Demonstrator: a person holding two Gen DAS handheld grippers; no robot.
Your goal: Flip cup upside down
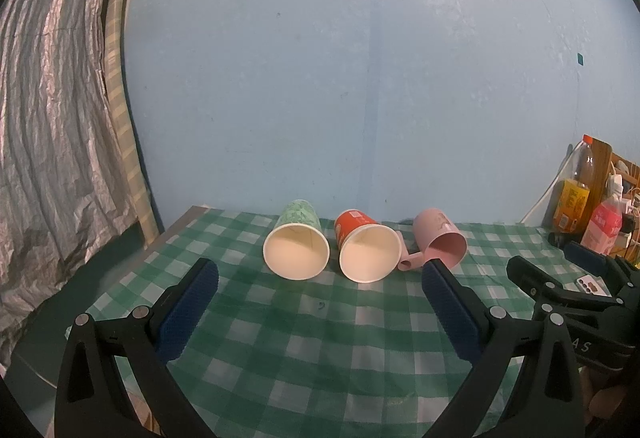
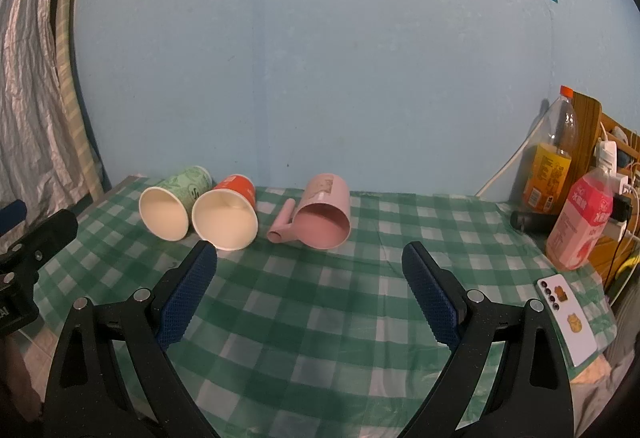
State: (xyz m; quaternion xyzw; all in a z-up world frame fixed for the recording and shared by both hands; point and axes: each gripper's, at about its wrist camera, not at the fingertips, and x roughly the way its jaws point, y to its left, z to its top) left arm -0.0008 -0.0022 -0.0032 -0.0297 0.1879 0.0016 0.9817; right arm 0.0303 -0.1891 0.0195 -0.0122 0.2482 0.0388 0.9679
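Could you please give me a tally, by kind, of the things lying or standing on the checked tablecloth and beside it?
Paper cups: 2, green and orange, both on their sides
Pink mug: 1, on its side
Bottles: 2, tall orange-capped one and pink one
Phone: 1
Total: 6
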